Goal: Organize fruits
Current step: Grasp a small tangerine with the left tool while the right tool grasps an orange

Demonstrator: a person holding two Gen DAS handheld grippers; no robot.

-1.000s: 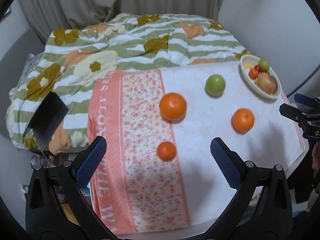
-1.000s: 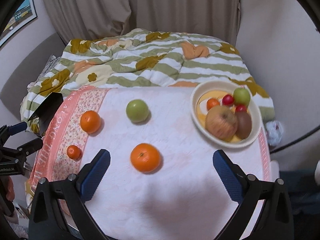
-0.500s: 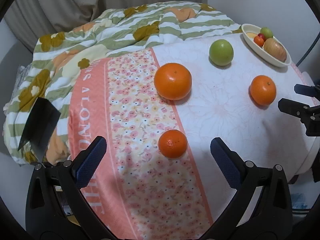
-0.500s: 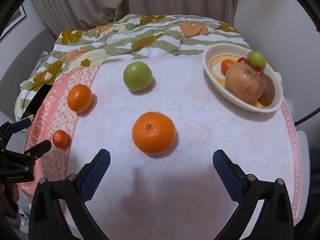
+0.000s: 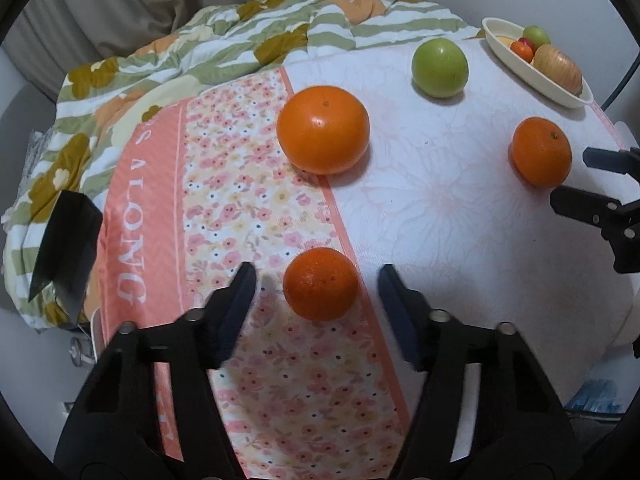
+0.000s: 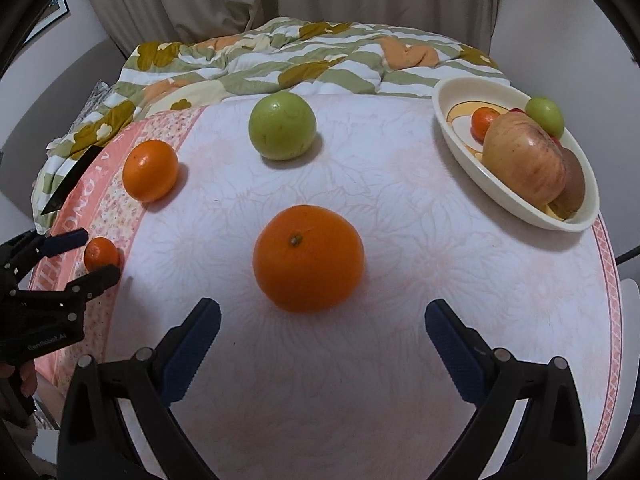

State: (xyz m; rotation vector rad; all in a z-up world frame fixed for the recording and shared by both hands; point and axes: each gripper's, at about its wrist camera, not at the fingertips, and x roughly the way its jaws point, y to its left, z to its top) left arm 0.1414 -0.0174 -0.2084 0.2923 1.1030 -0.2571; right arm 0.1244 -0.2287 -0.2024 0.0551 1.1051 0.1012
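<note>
My left claw (image 5: 314, 278) is spread open around the small orange (image 5: 321, 284), not touching it. My right claw (image 6: 322, 318) gapes just short of the big orange (image 6: 308, 258). Farther off sit the green apple (image 6: 282, 126) and the bowl (image 6: 460, 152).

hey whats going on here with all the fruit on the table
A person holds a gripper in each hand and is tidying fruit into the cream bowl, which already holds an apple and smaller fruit. The left gripper is open with its fingers on either side of the small orange, not touching it. The right gripper is open just short of the big orange. Another orange and a green apple sit loose on the tablecloth.
</note>
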